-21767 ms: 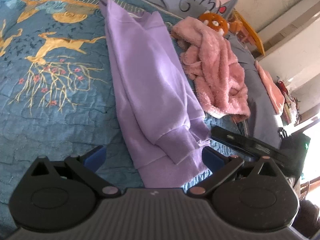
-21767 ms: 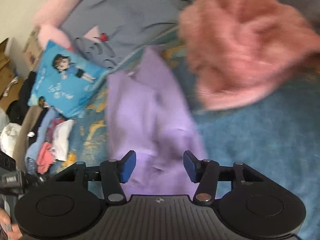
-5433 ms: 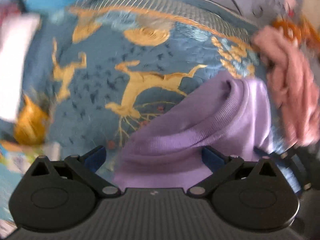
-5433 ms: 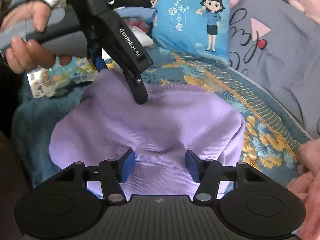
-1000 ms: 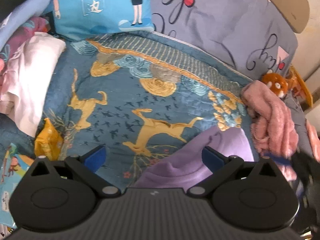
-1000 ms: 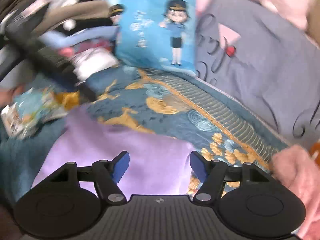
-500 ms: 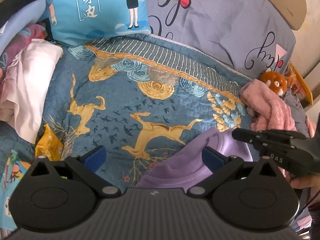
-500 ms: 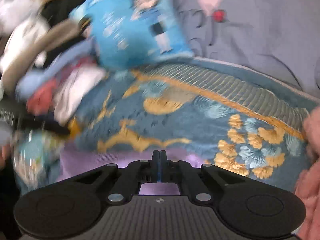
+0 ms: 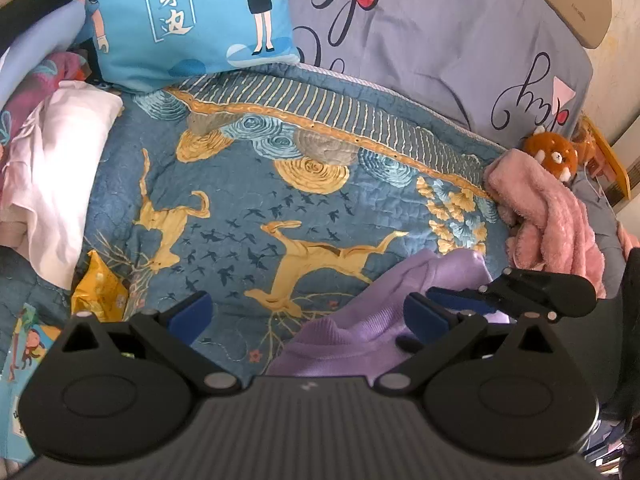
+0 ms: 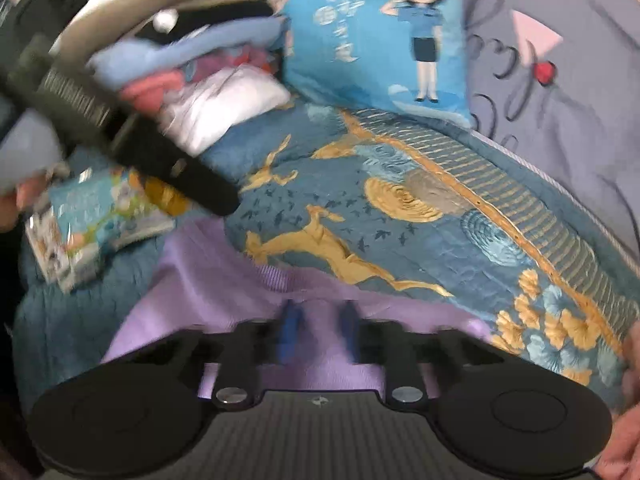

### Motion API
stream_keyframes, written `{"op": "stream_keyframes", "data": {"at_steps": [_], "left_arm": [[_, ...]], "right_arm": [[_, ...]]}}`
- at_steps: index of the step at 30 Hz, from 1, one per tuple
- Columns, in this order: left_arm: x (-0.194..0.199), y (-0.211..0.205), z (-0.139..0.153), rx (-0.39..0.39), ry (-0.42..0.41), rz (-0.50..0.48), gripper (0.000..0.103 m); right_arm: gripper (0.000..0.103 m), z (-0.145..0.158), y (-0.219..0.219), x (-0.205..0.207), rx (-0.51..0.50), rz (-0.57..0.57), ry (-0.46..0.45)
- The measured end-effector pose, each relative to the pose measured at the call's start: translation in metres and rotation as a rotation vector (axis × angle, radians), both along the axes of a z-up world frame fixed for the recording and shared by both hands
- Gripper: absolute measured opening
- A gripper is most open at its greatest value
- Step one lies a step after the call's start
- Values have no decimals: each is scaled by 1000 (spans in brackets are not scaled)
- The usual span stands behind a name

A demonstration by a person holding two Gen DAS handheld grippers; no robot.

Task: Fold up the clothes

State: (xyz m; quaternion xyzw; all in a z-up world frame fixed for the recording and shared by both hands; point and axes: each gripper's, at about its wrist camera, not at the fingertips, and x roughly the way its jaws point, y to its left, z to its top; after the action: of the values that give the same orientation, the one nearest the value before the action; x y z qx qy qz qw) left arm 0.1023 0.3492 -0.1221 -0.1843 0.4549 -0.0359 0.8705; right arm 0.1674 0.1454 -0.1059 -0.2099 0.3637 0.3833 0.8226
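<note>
A purple sweatshirt lies folded on the blue quilt, low and right in the left wrist view. My left gripper is open and empty above the quilt, its right finger over the sweatshirt's edge. The right gripper shows there from the side, over the sweatshirt. In the right wrist view the sweatshirt fills the lower frame. My right gripper is blurred, with a narrow gap between its blue pads just above the cloth. The left gripper reaches in from the upper left.
A pink fluffy garment and an orange plush toy lie at the right. A blue cartoon pillow and grey pillows stand at the back. A clothes pile and snack packets lie at the left.
My right gripper was shut half a second ago and now has its pads slightly apart over the purple sweatshirt. It has moved closer to my left gripper. The left gripper has barely moved.
</note>
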Motion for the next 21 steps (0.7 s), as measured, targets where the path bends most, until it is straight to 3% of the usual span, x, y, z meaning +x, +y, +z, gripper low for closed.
{"op": "stream_keyframes", "data": {"at_steps": [2,9,12,16,19,21], "left_arm": [[-1,0,1,4,-2,-2,103],[-2,0,2,5,-7,-1,103],[-1,-1,2,5,-5,-6,103],[-2,-6,1,16,0,-28,103],[-2,-10,0,-22,1,-52,103],[-2,-17,-3,-73,13,-84,103]], "right_arm": [[5,8,-8,2,37,-30,11],[7,32,-24,7,121,-145,-37],[23,19,-13,13,53,-107,3],[54,42,-34,2,223,-229,-103],[59,53,-58,-5,242,-373,-145],[61,49,-69,-14,221,-391,-143]]}}
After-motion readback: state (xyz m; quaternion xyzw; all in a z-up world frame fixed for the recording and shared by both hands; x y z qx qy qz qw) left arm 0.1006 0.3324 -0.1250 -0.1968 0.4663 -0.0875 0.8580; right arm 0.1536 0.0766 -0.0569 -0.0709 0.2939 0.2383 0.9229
